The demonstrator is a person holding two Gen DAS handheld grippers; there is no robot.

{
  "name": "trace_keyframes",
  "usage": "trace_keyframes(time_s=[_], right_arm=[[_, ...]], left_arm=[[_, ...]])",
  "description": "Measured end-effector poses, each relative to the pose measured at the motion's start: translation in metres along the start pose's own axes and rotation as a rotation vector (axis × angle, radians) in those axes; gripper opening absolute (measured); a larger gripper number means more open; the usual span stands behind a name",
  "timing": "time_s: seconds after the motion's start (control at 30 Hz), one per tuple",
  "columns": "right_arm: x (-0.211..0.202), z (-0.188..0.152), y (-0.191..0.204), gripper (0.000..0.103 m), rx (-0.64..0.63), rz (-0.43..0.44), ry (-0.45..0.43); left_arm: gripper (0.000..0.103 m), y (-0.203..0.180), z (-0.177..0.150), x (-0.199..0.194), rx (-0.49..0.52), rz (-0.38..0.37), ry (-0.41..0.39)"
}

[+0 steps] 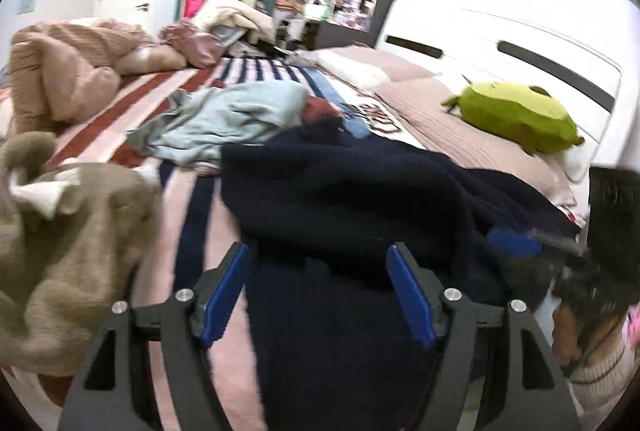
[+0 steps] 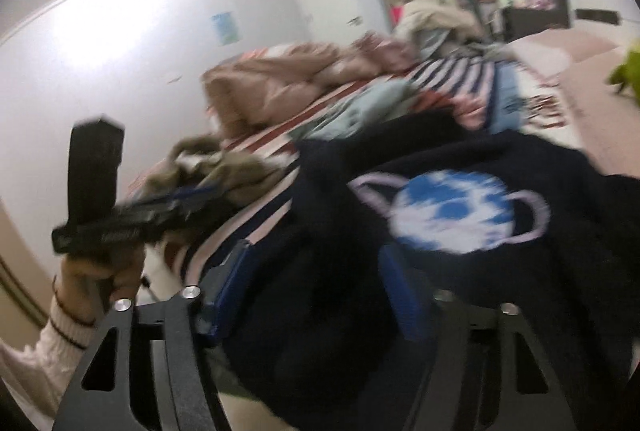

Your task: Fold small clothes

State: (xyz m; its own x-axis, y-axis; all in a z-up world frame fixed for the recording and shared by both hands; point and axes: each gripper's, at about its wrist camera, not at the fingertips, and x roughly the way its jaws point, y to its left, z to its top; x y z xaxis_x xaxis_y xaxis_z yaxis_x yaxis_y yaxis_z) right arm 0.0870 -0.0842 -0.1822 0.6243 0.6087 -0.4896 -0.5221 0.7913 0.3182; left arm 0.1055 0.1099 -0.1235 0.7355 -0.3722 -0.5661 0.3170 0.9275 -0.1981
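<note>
A navy knit sweater (image 1: 360, 183) lies bunched on the striped bed cover (image 1: 188, 207). In the right wrist view it shows a blue and white planet print (image 2: 452, 211). My left gripper (image 1: 318, 253) is open, its blue pads either side of a fold of the navy cloth without pinching it. My right gripper (image 2: 316, 251) also has its pads apart, low over the sweater with navy cloth between them; the view is blurred. The left gripper (image 2: 192, 199) shows at the left of that view, held by a hand (image 2: 100, 279).
A tan garment (image 1: 68, 251) lies crumpled at the left, a light blue one (image 1: 228, 115) beyond the sweater. A pink duvet (image 1: 60, 71) is heaped at the far left. A green plush toy (image 1: 516, 111) rests by the white headboard (image 1: 500, 43).
</note>
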Motion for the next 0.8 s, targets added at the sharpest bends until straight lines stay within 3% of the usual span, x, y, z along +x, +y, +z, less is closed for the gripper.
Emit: trace_keyframes(time_s=[0.1,0.17,0.23,0.27,0.3,0.37,0.5,0.6,0.7,0.73,0.8], right_arm=[[0.032,-0.007,0.009,0.06,-0.02,-0.11,0.1],[0.053,-0.016,0.007,0.06,-0.011,-0.129,0.175],[0.062,-0.022,0.003,0.047,0.013,-0.132,0.214],[0.063,-0.024,-0.002,0.022,0.023,-0.176,0.224],[0.061,-0.025,-0.008,0.014,0.035,-0.231,0.223],[0.05,-0.024,-0.023,0.005,0.086,-0.248,0.193],[0.025,-0.017,-0.049,0.003,0.059,-0.376,0.191],[0.001,-0.013,-0.07,0.004,0.108,-0.395,0.171],[-0.007,-0.012,-0.068,0.007,0.096,-0.387,0.173],[-0.004,-0.012,-0.066,0.012,0.099,-0.382,0.177],[-0.002,-0.016,-0.069,0.061,0.137,-0.346,0.192]], left_arm=[[0.069,0.01,-0.006,-0.003,-0.029,-0.022,-0.016],[0.071,0.011,-0.008,-0.003,-0.028,-0.024,-0.02],[0.071,0.01,-0.01,-0.001,-0.026,-0.03,-0.016],[0.071,0.01,-0.011,0.0,-0.025,-0.032,-0.014],[0.071,0.01,-0.012,0.002,-0.023,-0.034,-0.01],[0.071,0.009,-0.013,0.004,-0.021,-0.041,-0.007],[0.071,0.004,-0.012,0.007,-0.021,-0.051,-0.009],[0.071,0.003,-0.012,0.007,-0.022,-0.048,-0.015],[0.072,0.003,-0.012,0.008,-0.03,-0.042,-0.015],[0.072,0.003,-0.013,0.008,-0.033,-0.042,-0.015],[0.072,0.001,-0.013,0.007,-0.036,-0.046,-0.011]])
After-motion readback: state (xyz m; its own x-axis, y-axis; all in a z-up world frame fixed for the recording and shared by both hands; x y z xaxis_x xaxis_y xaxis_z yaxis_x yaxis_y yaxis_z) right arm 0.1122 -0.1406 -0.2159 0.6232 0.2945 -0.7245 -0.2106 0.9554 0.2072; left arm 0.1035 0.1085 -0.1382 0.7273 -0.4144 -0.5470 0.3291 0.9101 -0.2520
